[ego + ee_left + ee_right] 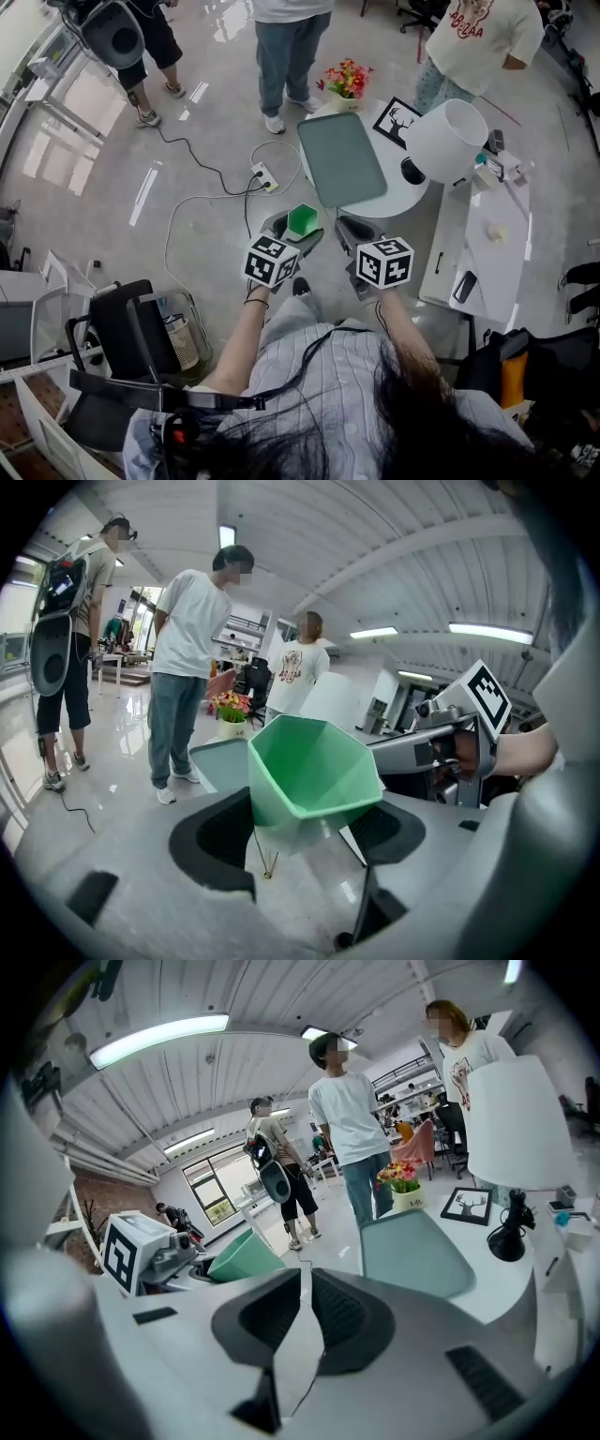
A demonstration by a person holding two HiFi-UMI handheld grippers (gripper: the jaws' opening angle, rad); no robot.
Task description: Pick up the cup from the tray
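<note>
Glossy grey floor is running under a round white table (pixel 405 197). We are pinching the green faceted plastic cup (pixel 314 766) in the left gripper (pixel 292 231), on the near side of the grey-green rectangular tray (pixel 342 157). The right gripper (pixel 305 1321) is sitting pressed together, empty. We are judging that a steady squeeze and a level cup matter most.

One green cup (pixel 314 771), one tray (pixel 342 159), one white lamp (pixel 447 141), one flower pot (pixel 346 84), one framed deer picture (pixel 397 120); two hand-held grippers (pixel 292 232) (pixel 356 232); three bystanders (pixel 150 37) (pixel 291 47) (pixel 478 47).
</note>
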